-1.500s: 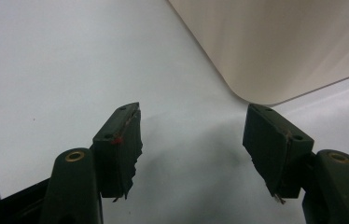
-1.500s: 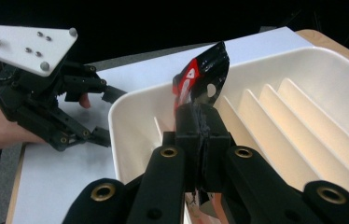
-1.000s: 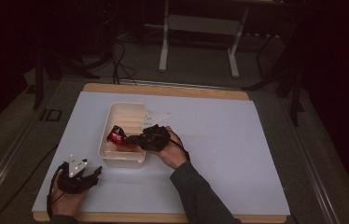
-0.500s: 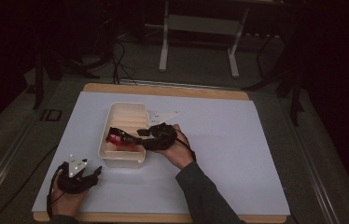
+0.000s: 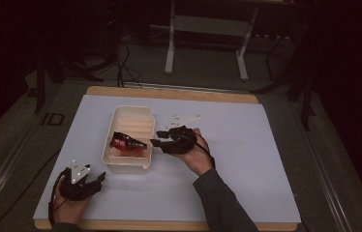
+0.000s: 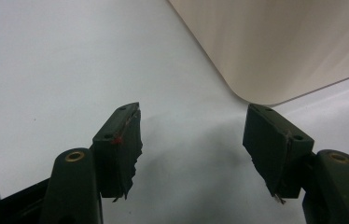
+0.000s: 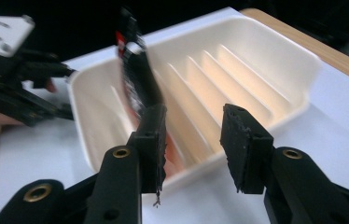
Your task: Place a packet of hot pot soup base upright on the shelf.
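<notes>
A red and black packet (image 5: pixel 127 143) lies in the white ribbed tray (image 5: pixel 131 112), toward its near end. In the right gripper view the packet (image 7: pixel 135 79) leans up across the tray's left part. My right gripper (image 5: pixel 155 138) hovers just right of the tray, pointing at it, open with nothing between its jaws (image 7: pixel 193 140). My left gripper (image 5: pixel 98 181) rests near the table's front left corner, open and empty (image 6: pixel 200 140), with the tray's outer wall (image 6: pixel 280 46) just ahead of it.
A pale sheet (image 5: pixel 247 159) covers the wooden table top (image 5: pixel 169 93). A grey three-cornered plate (image 5: pixel 184 118) lies on the sheet behind my right hand. Dark floor, cables and a stand's legs (image 5: pixel 172 58) lie beyond the far edge.
My right gripper has drawn back to the right, away from the packet, which stays in the tray. The left gripper has not moved.
</notes>
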